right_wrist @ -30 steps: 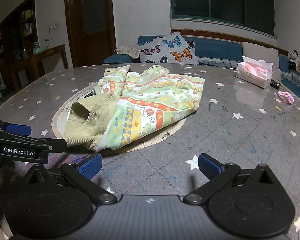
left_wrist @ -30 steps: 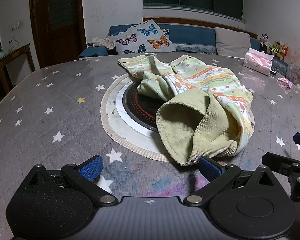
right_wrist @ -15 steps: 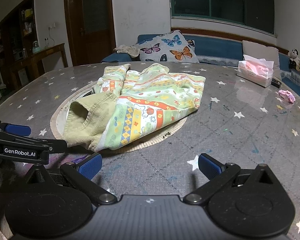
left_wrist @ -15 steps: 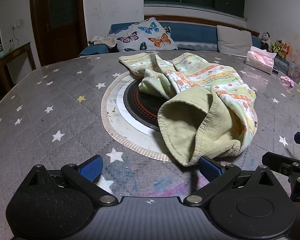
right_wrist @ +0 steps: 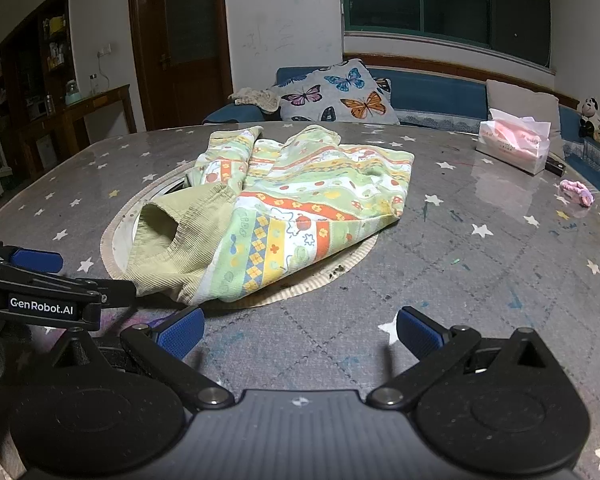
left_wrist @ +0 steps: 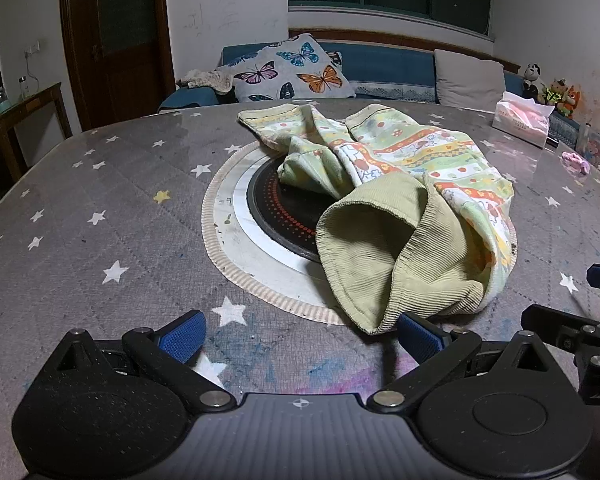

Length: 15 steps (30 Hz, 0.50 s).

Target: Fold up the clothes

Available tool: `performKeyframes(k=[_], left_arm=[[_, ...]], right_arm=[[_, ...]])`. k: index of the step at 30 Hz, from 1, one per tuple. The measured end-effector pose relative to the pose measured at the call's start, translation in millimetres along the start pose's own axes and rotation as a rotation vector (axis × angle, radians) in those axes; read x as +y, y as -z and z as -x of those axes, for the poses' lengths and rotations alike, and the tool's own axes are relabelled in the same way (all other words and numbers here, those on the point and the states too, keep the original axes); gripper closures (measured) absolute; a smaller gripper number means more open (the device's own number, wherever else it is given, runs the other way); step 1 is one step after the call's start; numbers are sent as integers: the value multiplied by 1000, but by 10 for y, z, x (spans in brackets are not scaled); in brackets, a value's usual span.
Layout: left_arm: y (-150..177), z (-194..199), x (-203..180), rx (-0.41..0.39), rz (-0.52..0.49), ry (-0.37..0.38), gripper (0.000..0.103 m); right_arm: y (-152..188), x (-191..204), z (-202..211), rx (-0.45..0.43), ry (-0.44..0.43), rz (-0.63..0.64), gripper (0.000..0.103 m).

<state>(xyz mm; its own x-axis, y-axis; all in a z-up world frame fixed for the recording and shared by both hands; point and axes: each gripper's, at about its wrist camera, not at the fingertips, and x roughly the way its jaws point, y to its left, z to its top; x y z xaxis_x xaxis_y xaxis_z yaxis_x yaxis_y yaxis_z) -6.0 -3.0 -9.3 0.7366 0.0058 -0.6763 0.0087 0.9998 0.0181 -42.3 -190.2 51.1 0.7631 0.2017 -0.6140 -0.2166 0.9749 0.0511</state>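
Surface: star-print table (left_wrist: 80,184), sofa behind.
Garment: crumpled trousers (left_wrist: 412,208) mid-table, waistband toward near edge.
Left gripper (left_wrist: 302,330): wide open, empty.
Right gripper (right_wrist: 300,328): wide open, empty.
Advice: pinch waistband corners, spread flat first.

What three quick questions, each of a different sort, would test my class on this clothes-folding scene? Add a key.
1. True or false: the left gripper is shut on the garment.
2. Which lies nearer the grippers: A, the olive corduroy lining, or B, the striped print side?
3. What pink-and-white thing stands at the table's far right?

Key: 1 false, both it and the right gripper are open and empty; 2 A; 3 the tissue box.
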Motion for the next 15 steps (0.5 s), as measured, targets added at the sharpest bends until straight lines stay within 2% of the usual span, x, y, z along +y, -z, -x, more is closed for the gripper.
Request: performKeyframes(k=[15], left_arm=[[-40, -26, 9, 0, -1, 0, 0]], right_arm=[[-38, 2, -46, 6, -9, 0, 0]])
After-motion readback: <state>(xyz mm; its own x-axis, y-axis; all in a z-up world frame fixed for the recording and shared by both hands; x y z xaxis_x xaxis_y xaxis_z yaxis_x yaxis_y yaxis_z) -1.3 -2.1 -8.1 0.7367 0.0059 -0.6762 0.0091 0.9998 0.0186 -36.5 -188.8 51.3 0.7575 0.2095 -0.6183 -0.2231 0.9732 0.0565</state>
